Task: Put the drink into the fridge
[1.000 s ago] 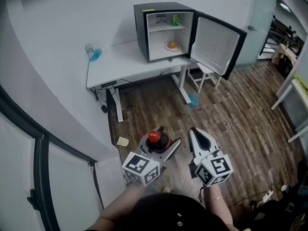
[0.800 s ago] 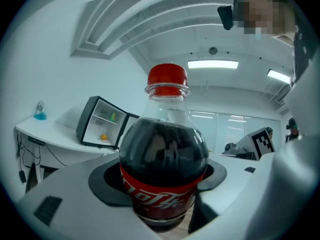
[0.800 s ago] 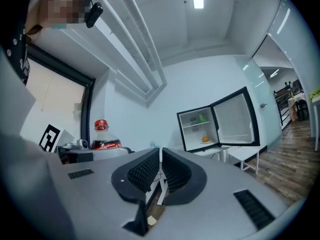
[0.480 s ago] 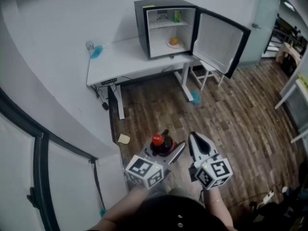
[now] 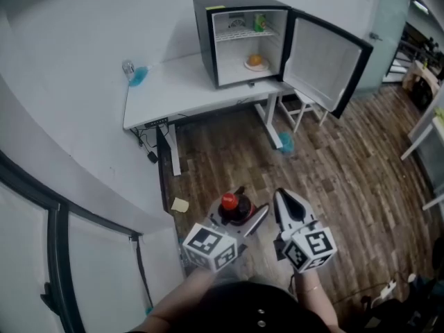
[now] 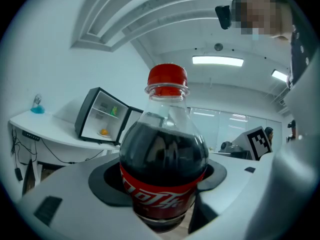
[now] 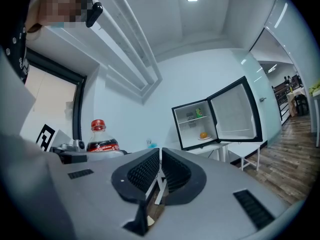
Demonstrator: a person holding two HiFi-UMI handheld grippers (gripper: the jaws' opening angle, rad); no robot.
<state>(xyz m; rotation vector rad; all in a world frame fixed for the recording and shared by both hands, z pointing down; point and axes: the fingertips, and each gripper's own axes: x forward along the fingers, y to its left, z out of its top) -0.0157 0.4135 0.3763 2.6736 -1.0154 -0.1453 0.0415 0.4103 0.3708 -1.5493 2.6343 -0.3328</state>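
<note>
A cola bottle (image 6: 164,169) with a red cap (image 5: 229,201) and red label stands upright between the jaws of my left gripper (image 5: 239,217), which is shut on it. In the right gripper view the same bottle (image 7: 100,140) shows at the left. My right gripper (image 5: 283,201) is beside it, shut with nothing between its pads (image 7: 145,173). Across the room a small black fridge (image 5: 211,30) sits on a white desk (image 5: 177,89), its door (image 5: 325,60) swung open to the right. Inside are a green carton (image 5: 259,22) on the shelf and an orange item on a plate (image 5: 256,62) below.
A blue object (image 5: 137,75) lies on the desk's left end. A white stool (image 5: 302,109) and a blue item (image 5: 286,141) are under the open door. Wood floor (image 5: 333,179) stretches between me and the desk. A white wall (image 5: 62,144) runs along the left; a yellow scrap (image 5: 180,205) lies near it.
The view has shifted slightly, with the fridge and desk sitting a little higher and farther right. Both grippers keep their hold and pose, low in the view.
</note>
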